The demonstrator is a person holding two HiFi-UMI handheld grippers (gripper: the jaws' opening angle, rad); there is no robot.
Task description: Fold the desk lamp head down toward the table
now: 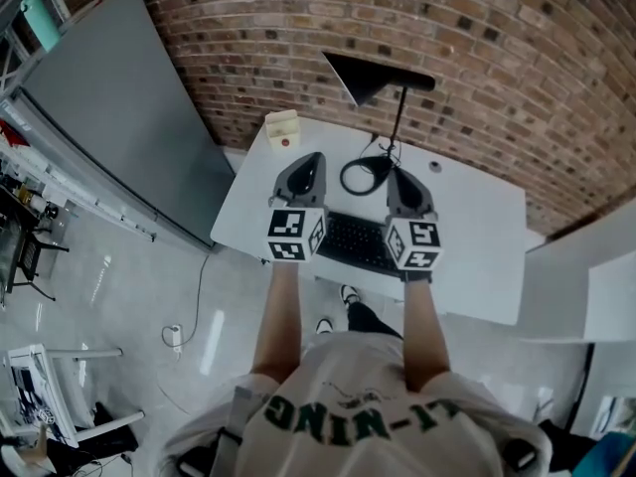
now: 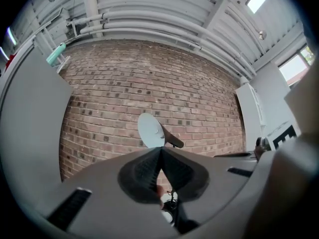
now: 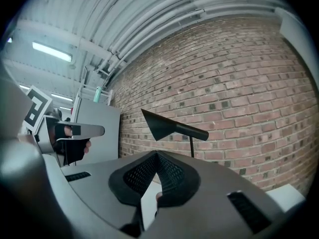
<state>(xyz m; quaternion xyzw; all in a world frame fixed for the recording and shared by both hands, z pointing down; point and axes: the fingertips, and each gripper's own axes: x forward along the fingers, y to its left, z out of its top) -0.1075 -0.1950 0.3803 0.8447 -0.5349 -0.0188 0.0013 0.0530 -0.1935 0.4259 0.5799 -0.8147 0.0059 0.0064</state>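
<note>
Beyond both grippers runs the brick wall [image 1: 477, 58], and below them lies the white table [image 1: 477, 237], with a dark keyboard [image 1: 356, 241] under their rear ends. The desk lamp [image 1: 397, 117] stands on the table ahead of the two tools and roughly between them. Its thin stem is upright and its round base [image 1: 363, 175] sits just in front of the tips. The black cone-shaped lamp head [image 3: 162, 126] is raised high on its level arm, above and beyond the jaw tips and well clear of the tabletop, so the fold has not begun. The left gripper [image 2: 160, 151] has its jaws pressed together on nothing, and the shade's pale open face shows just over their tip, apart from it. The right gripper [image 3: 156, 154] is likewise closed and empty, pointing level at the wall with the head above and ahead of it, not touching. Off to the left gripper's far side a small cream box [image 1: 283, 127] sits at the table's corner. By my reading this is the approach. What is left is reaching the head, pressing or gripping it, and swinging it down toward the table.
</note>
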